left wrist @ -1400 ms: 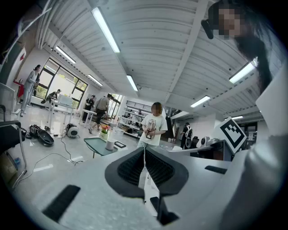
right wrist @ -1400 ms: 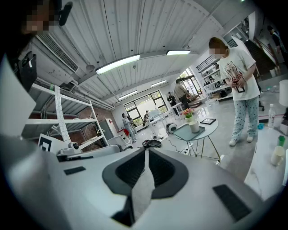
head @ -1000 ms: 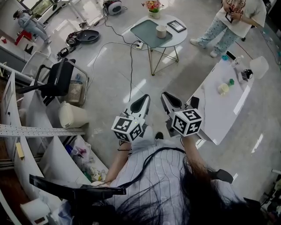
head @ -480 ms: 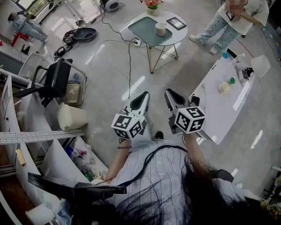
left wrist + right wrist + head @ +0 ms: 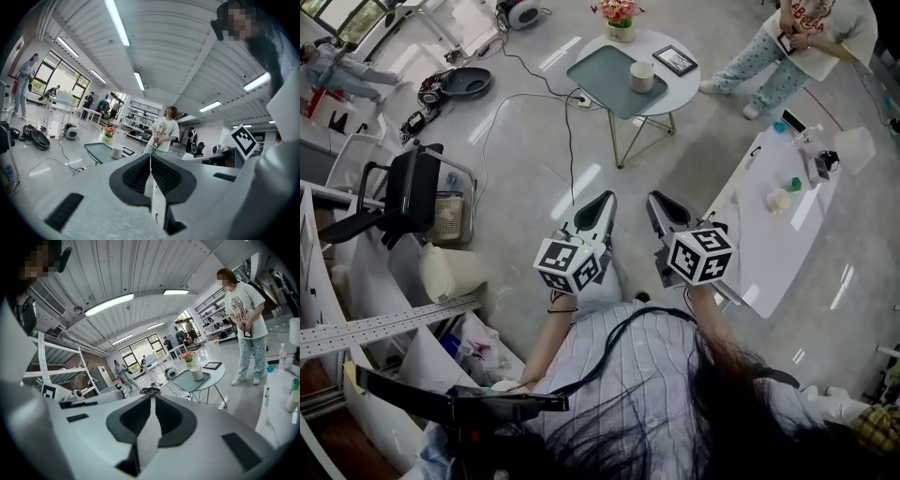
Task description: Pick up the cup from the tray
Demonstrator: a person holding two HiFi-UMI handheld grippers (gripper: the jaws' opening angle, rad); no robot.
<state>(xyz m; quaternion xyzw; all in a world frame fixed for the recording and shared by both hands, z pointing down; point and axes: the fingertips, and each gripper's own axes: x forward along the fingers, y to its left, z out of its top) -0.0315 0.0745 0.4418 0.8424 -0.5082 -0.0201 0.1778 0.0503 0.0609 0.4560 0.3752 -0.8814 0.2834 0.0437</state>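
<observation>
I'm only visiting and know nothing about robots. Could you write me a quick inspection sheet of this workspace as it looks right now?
Surface: round table, across the floor from the grippers.
Job's things: cup upright on the tray, untouched.
Clutter: flower pot and framed picture on the same table.
Grippers: left gripper and right gripper both shut, empty, held in the air.
Cables: cable runs over the floor to a power strip by the table.
Surroundings: long white table, standing person, office chair.
</observation>
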